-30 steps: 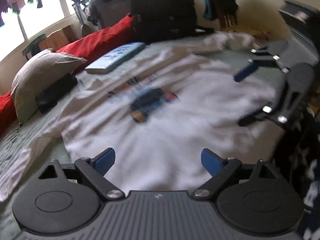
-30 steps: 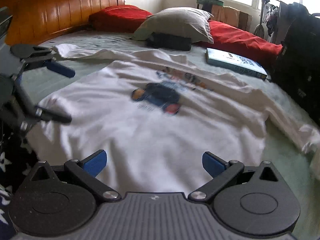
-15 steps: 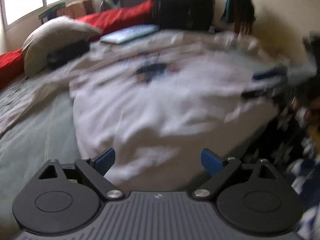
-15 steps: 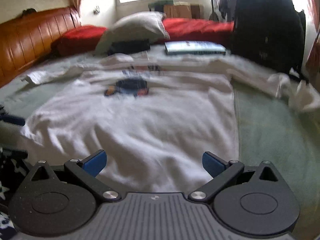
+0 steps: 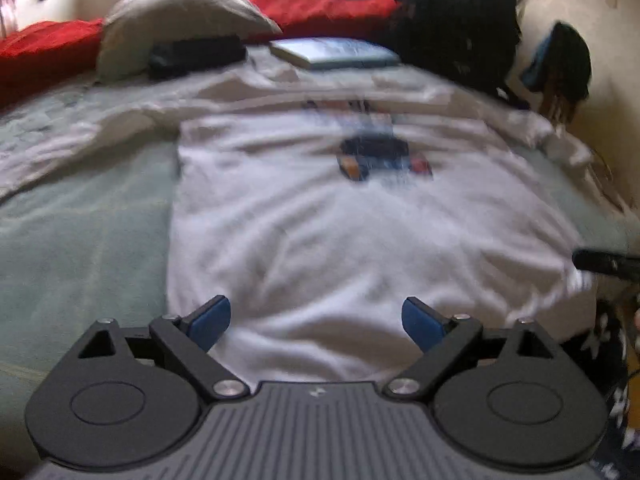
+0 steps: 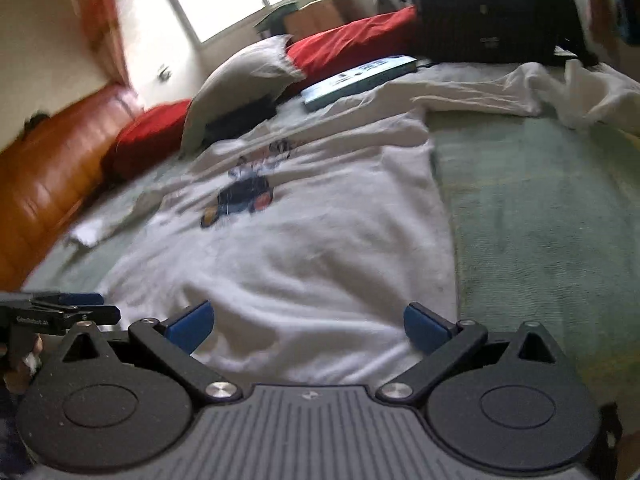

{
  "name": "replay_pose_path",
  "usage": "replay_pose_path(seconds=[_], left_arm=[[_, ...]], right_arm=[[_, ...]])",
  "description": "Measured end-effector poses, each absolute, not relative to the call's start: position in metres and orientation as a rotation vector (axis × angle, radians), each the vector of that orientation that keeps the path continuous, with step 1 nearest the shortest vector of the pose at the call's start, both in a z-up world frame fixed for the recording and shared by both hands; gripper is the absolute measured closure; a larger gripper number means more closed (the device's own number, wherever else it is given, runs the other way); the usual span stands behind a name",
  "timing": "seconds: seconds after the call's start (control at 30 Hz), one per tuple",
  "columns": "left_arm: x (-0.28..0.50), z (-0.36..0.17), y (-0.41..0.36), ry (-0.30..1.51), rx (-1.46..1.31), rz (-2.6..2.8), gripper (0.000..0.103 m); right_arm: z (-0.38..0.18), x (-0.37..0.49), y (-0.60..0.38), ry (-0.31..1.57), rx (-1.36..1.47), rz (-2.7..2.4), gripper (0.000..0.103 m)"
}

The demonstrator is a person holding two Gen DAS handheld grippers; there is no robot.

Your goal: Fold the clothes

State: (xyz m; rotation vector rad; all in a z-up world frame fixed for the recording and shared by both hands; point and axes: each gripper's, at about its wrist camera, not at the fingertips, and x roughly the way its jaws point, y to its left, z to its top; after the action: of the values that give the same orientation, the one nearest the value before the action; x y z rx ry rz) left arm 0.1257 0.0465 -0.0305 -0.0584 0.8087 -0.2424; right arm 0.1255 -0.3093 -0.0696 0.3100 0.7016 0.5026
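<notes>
A white long-sleeved shirt (image 5: 328,220) (image 6: 320,240) with a dark printed figure (image 5: 380,158) (image 6: 244,196) lies spread flat on the green bedspread (image 5: 80,240) (image 6: 540,220), hem toward me. My left gripper (image 5: 316,320) hovers open just above the hem, left of its middle. My right gripper (image 6: 306,326) is open above the hem near the shirt's right side. Nothing sits between either pair of blue pads. In the right wrist view the left gripper (image 6: 60,308) shows at the left edge. The right gripper's tip (image 5: 604,262) shows at the right edge of the left wrist view.
At the head of the bed lie a grey pillow (image 5: 180,20), red pillows (image 5: 320,4), a black case (image 5: 196,54) and a book (image 5: 336,52). A black backpack (image 5: 460,20) stands at the far right. An orange wooden headboard (image 6: 52,176) runs along the left.
Both grippers have swung apart along the hem: the left one now faces up the shirt's left half, the right one its right edge. Both stayed open. The shirt has not moved.
</notes>
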Motion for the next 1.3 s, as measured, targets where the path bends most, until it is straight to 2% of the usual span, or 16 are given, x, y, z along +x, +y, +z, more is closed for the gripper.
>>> replay_pose_path(seconds=[0.17,0.27,0.4,0.63,0.83,1.03,1.2,1.3], left_arm=[[0.151,-0.019,0.033,0.796,-0.204,-0.406,0.009],[0.168,-0.034,0.024,0.835,-0.228,-0.44,0.009],[0.173,-0.058,0.021,0.848,-0.147,-0.234,0.011],[0.154,-0.024,0.015,0.745,-0.129,-0.257,0.01],[0.147,-0.019,0.017,0.748,-0.121,-0.256,0.009],[0.145,-0.026,0.031,0.778,-0.149,-0.206,0.009],[0.141,-0.026,0.028,0.772,-0.076,-0.178,0.009],[0.139,-0.025,0.022,0.766,-0.046,-0.187,0.009]], right_arm=[[-0.061,0.128,-0.264,0.717,0.288,0.748,0.0],[-0.075,0.135,-0.248,0.761,0.227,0.714,0.0],[-0.08,0.137,-0.277,0.743,0.263,0.593,0.002],[-0.058,0.14,-0.282,0.723,0.279,0.609,0.0],[-0.066,0.191,-0.238,0.775,0.112,0.611,0.0],[-0.072,0.227,-0.254,0.767,-0.016,0.433,0.002],[-0.053,0.197,-0.248,0.752,-0.053,0.472,0.0],[-0.062,0.179,-0.235,0.754,-0.135,0.504,0.0]])
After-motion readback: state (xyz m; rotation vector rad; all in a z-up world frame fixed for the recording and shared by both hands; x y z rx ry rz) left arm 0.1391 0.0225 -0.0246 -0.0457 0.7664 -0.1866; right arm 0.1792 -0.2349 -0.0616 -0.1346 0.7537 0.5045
